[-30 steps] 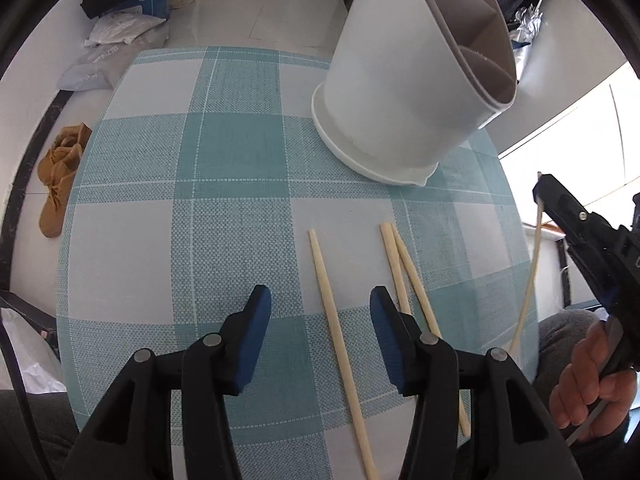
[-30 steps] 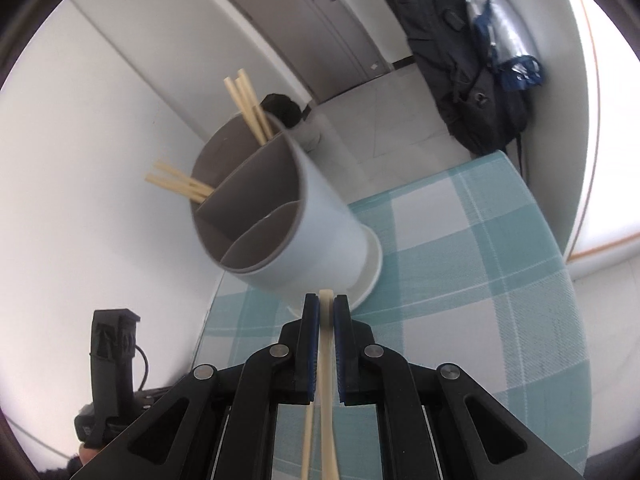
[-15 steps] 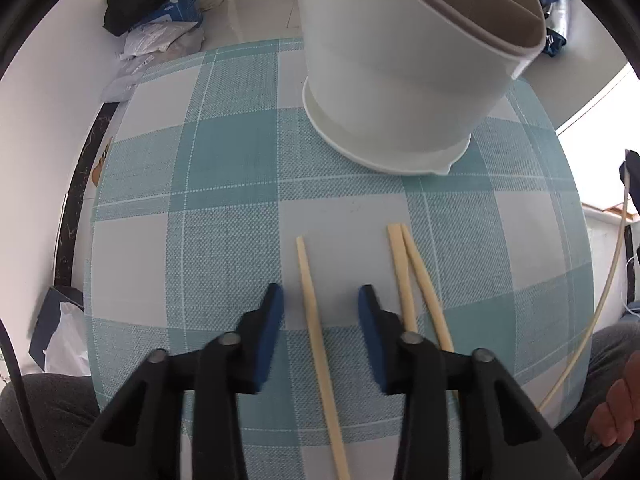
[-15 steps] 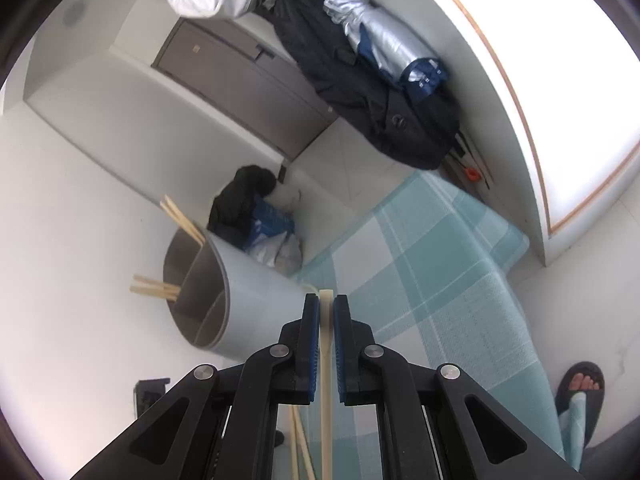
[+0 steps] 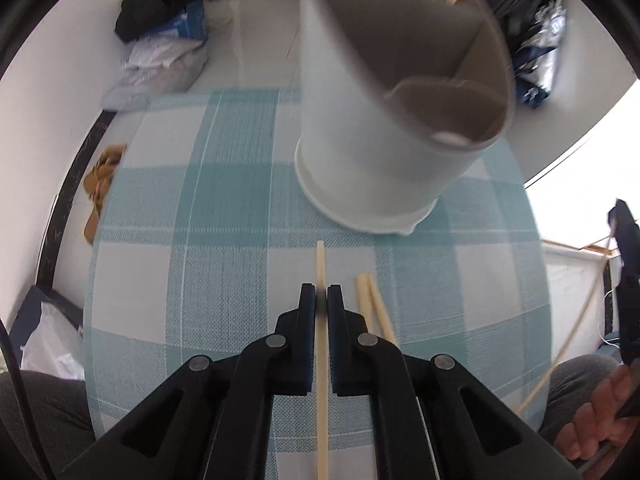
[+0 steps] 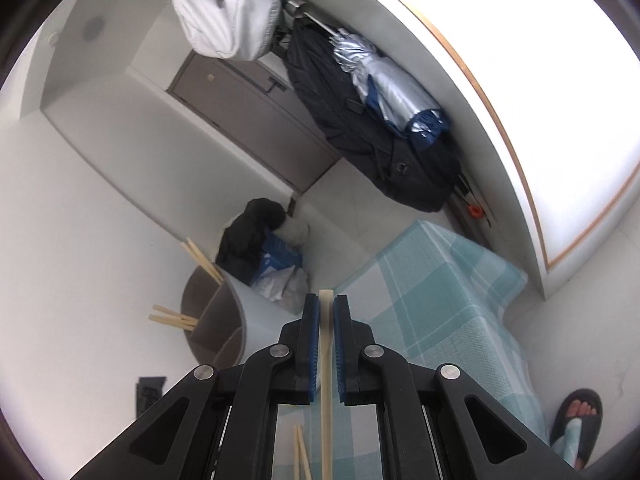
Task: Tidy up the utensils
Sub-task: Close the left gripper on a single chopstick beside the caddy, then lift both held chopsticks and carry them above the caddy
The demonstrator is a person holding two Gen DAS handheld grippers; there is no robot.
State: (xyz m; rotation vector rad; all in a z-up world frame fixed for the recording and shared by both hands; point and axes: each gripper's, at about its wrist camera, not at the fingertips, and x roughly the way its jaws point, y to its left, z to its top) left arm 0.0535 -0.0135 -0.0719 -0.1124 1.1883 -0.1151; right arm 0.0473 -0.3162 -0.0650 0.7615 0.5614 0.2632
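Both views are bright with soft daylight. In the right wrist view a window (image 6: 560, 92) at upper right is blown out to plain white. The left wrist view is smeared by motion, most on the white holder (image 5: 384, 128) at upper centre. Fisheye bending curves the edges, and black vignette fills the corners.

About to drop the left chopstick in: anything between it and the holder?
Nothing visible. The left gripper is shut on the chopstick, and only bare tablecloth lies between its tip and the holder.
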